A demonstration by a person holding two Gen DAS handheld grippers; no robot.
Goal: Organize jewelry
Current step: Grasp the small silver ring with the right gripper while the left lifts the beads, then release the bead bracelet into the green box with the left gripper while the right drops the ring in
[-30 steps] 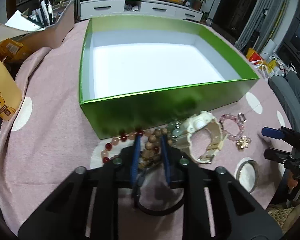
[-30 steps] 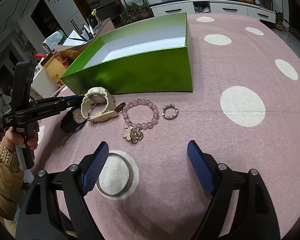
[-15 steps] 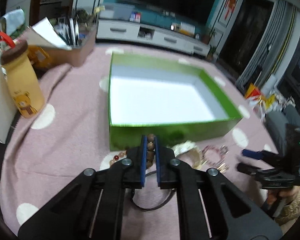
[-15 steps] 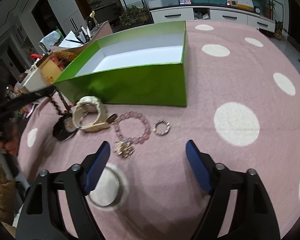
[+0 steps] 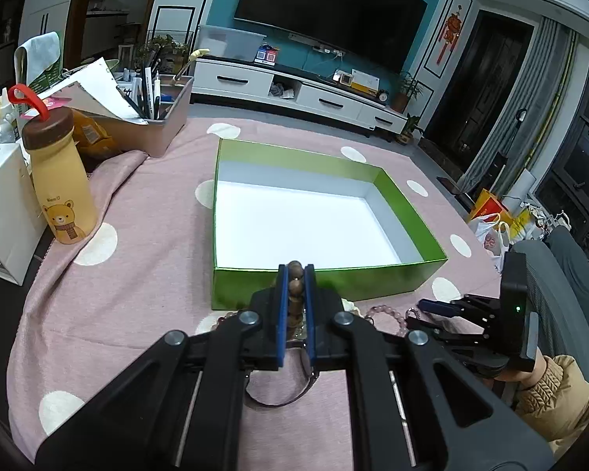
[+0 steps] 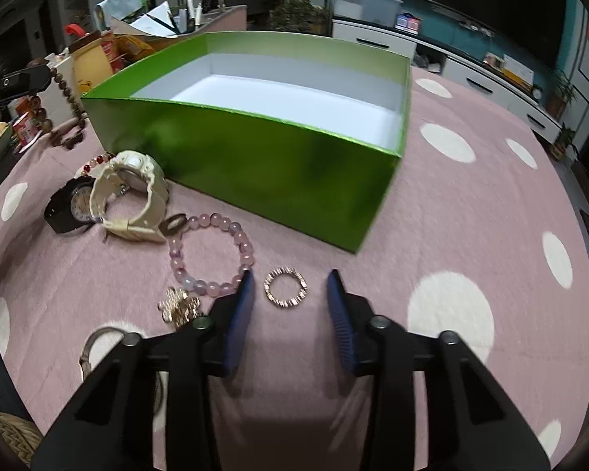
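The shiny green cardboard box (image 6: 255,165) ahead of both grippers has a plain white inside. The tabletop (image 6: 471,204) wears a dusty pink cloth patterned with white polka dots. The black left gripper (image 5: 295,274) has blue pads (image 5: 282,314) around brown wooden beads (image 5: 295,290). Between the blue pads (image 6: 339,314) of the black right gripper (image 6: 290,286) lies a small rose-gold ring (image 6: 286,287). Left of it sit a pale pink and lilac bead bracelet (image 6: 212,251), a cream plastic watch (image 6: 131,192) and a black watch (image 6: 68,208) with a white dial. Far left of the left gripper stands a yellow bottle (image 5: 61,184) with a brown cap and a bear print.
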